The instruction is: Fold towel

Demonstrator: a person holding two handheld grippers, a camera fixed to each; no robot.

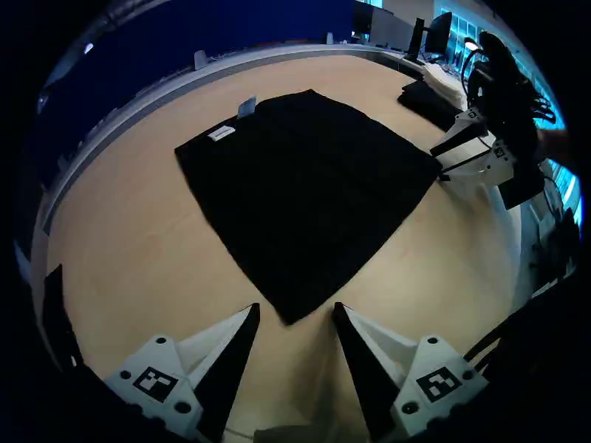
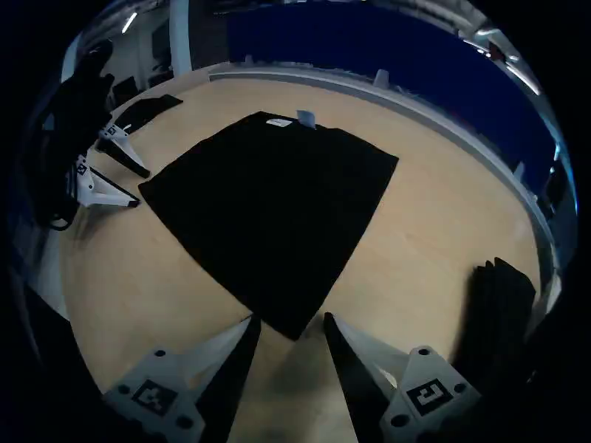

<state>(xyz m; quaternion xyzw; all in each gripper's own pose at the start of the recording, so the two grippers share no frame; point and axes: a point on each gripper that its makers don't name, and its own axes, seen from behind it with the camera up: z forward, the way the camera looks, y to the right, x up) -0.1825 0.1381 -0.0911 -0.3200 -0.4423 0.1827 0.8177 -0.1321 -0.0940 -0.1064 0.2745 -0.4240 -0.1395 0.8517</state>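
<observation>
Left gripper (image 1: 295,314): we're holding its fingers wide open, with the tips flanking the nearest corner of the towel (image 1: 310,192). Nothing is gripped. We can't tell whether the tips are touching the cloth.

Right gripper (image 2: 289,321), in its own view: it's sitting the same way. The fingers are spread wide, a neighbouring towel corner is poking into the gap, and nothing is clamped.

The black towel is lying spread out flat on the light wood table (image 1: 133,244). We're working at two adjacent corners of it. From the left gripper view, the right gripper is sitting open at the towel's right-hand corner. From the right gripper view, the left gripper is sitting open at the towel's left-hand corner.

Farther out:
- A black stack (image 2: 495,310) is lying to the right of the towel, well apart from it.
- A white label (image 1: 221,133) is lying on the towel near its far left corner.
- A small pale tab (image 1: 246,107) is standing right at the towel's far edge.
- A dark folded pile (image 1: 428,100) is sitting beyond the towel's right corner, not touching it.
- A blue wall (image 1: 185,37) is running behind the table rim, past the towel.
</observation>
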